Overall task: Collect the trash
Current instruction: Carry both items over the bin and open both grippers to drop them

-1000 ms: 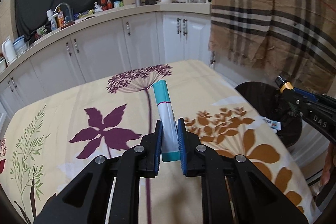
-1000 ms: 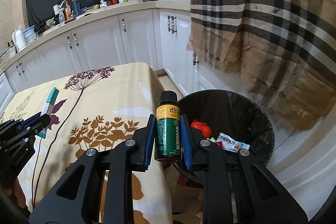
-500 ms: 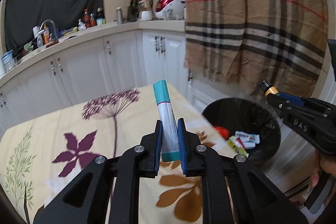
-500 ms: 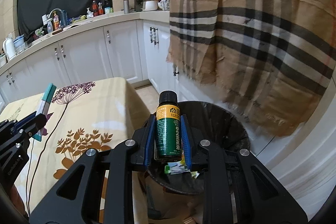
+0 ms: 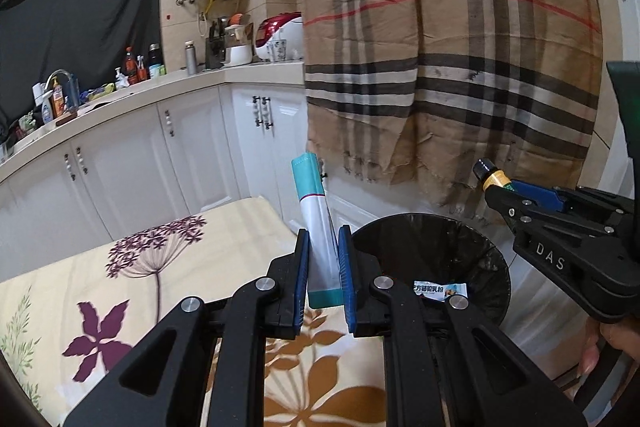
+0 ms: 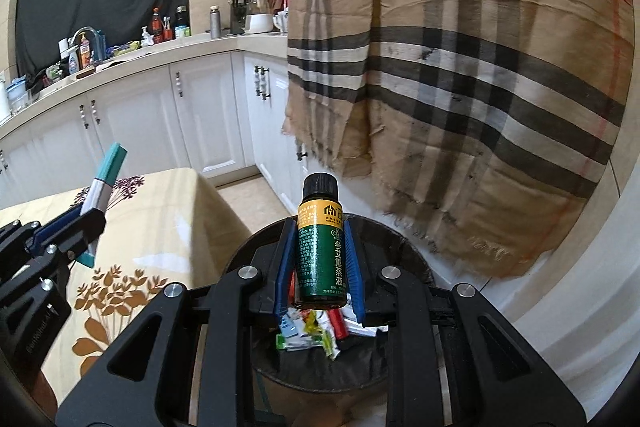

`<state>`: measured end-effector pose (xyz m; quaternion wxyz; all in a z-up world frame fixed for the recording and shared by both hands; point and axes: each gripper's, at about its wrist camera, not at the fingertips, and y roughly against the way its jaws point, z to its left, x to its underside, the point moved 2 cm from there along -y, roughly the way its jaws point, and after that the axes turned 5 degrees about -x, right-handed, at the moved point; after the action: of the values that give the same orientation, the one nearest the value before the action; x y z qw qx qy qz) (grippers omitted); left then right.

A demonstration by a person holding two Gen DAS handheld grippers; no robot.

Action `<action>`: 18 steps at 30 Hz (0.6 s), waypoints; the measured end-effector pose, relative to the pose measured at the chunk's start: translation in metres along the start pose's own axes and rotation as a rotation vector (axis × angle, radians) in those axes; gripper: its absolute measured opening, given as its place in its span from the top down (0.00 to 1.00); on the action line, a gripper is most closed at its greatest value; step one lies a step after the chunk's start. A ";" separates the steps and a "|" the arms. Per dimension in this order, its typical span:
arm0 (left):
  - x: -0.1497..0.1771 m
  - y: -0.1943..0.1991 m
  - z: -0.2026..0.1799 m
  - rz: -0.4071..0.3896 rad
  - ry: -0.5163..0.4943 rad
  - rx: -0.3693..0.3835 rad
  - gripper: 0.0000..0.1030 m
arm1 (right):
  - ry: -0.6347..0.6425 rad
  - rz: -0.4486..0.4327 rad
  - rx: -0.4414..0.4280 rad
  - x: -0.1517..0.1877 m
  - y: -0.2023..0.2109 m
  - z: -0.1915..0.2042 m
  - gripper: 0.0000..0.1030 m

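My left gripper [image 5: 323, 263] is shut on a teal and white tube [image 5: 316, 223], held upright over the table's right edge, just left of the black trash bin [image 5: 452, 239]. My right gripper [image 6: 320, 259] is shut on a small green bottle [image 6: 320, 247] with a black cap and yellow label, directly above the bin [image 6: 404, 251]. Wrappers [image 6: 316, 331] lie inside the bin. In the left wrist view the right gripper [image 5: 500, 187] comes in from the right with the bottle's cap [image 5: 482, 169] showing. The right wrist view shows the left gripper [image 6: 90, 223] and tube [image 6: 106, 171] at left.
A table with a floral cloth [image 5: 140, 291] fills the lower left. White kitchen cabinets [image 5: 160, 163] and a cluttered counter [image 5: 132, 83] stand behind. A plaid cloth [image 5: 460, 47] hangs over the wall behind the bin. A person's fingers [image 5: 600, 347] hold the right tool.
Both grippers have swung right, from over the table toward the bin. The bottle now hangs over the bin's opening and the tube is at the table's edge. Both grips are unchanged.
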<state>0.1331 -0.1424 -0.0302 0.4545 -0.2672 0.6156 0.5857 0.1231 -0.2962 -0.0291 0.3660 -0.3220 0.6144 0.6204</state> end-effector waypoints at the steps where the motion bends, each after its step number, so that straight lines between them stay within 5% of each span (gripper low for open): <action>1: 0.000 -0.004 -0.002 0.004 -0.001 0.004 0.85 | -0.002 0.000 0.005 0.000 -0.001 -0.002 0.78; 18: -0.011 -0.058 -0.031 0.049 -0.014 0.034 0.84 | -0.003 0.014 0.084 0.002 -0.040 -0.023 0.77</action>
<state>0.1803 -0.1846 -0.0518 0.4487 -0.2405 0.6286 0.5879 0.1544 -0.3199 -0.0529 0.3758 -0.3012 0.6415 0.5970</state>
